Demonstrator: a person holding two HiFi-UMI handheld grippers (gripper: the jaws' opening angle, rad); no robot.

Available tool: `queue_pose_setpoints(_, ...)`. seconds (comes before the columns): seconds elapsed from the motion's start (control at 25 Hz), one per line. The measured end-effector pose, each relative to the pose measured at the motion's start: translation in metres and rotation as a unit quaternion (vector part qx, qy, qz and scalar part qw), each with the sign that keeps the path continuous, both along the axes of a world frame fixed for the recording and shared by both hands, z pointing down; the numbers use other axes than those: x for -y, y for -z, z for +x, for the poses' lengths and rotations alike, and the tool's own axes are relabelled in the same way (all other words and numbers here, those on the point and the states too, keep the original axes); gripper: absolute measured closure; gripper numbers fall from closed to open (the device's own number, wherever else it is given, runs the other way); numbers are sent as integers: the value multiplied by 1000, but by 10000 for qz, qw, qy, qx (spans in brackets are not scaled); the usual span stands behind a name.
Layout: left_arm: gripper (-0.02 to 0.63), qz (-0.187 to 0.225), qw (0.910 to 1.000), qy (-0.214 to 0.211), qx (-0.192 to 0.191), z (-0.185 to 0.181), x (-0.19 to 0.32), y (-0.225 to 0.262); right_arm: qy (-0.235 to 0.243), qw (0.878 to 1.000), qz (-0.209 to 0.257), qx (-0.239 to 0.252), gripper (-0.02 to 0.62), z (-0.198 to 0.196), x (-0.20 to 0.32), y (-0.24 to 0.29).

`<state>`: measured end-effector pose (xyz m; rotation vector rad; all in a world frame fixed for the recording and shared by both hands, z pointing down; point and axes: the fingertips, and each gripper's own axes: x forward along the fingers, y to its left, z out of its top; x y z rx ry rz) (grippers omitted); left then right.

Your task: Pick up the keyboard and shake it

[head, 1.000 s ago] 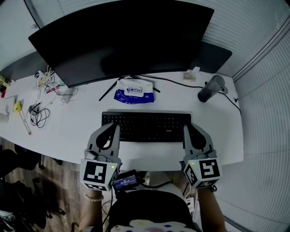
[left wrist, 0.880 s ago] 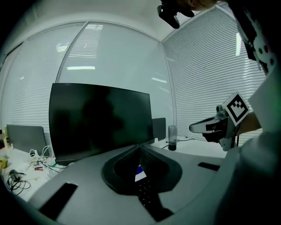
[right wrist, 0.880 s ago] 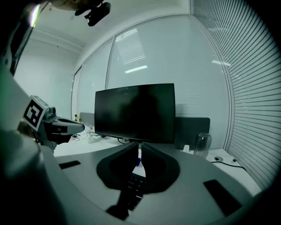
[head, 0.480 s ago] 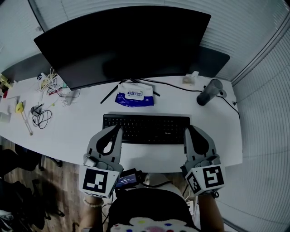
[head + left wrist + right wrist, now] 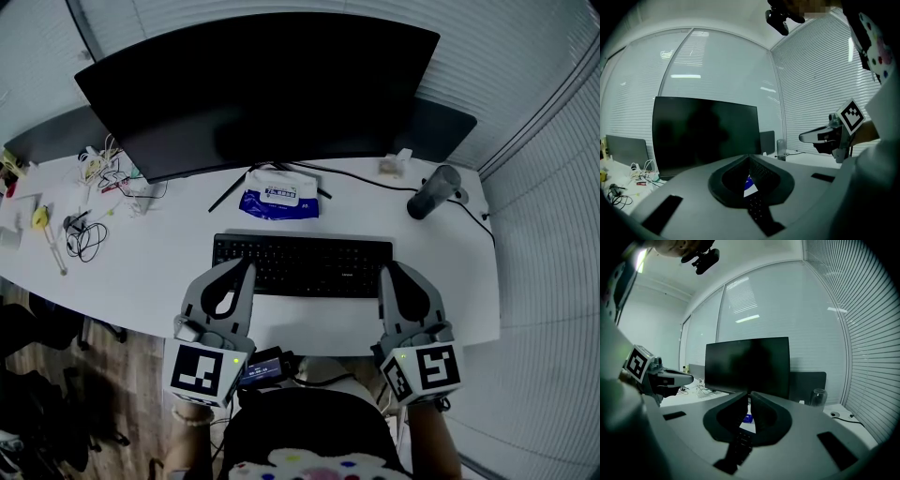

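Both grippers have eased back slightly toward the desk's (image 5: 159, 267) front edge. The left gripper (image 5: 246, 269) and right gripper (image 5: 384, 272) are closed on nothing. The keyboard (image 5: 305, 265) lies flat between them near that edge, so gripping, lifting and shaking all remain.

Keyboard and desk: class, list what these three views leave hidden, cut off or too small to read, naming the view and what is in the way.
1. Head view: the keyboard's near corners lie under the shut left gripper and right gripper; contact cannot be told.
2. Both gripper views: each gripper's own body hides all but a strip of keys.
3. Head view: print on the blue pack is too small.
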<state>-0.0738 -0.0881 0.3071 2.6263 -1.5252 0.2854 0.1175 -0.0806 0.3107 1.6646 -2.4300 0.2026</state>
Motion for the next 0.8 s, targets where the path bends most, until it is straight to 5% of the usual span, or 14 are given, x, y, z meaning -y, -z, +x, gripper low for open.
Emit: queue_pose_setpoints(0.8,589,17,9999,-146,83,-1,-5,-7,-1,10000,-84,-44,551,-7,-8,1)
